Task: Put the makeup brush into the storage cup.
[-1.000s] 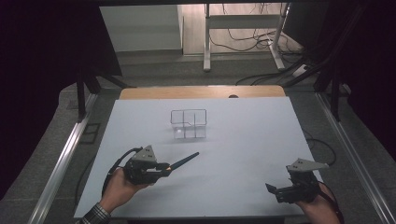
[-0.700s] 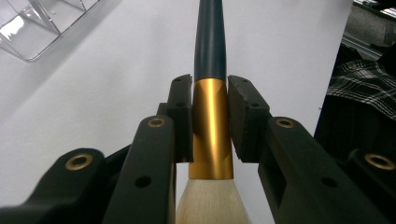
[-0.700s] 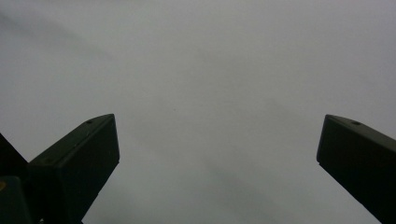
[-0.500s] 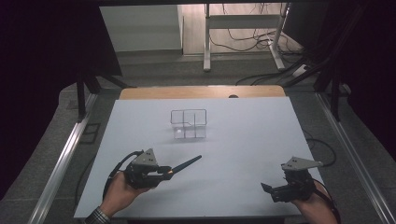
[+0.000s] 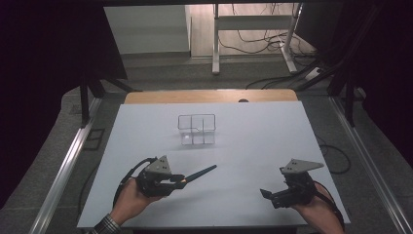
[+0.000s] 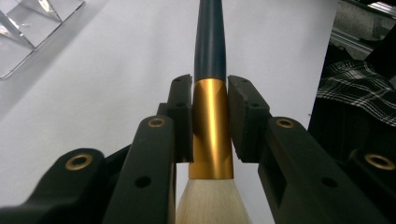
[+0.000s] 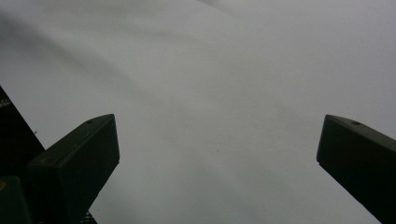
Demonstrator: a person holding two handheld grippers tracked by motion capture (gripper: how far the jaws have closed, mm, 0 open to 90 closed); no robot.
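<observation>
White desk, dim room. Left gripper clamps a brush by its gold ferrule, bristles cut off; right gripper gapes empty.

The left claw is matte black plastic with brass-ringed screw holes along its arms and flat, blocky pads. A grey three-cornered plate sits on top, and a black cable loops behind. The right claw matches it. A plaid cuff shows behind the left claw.
</observation>
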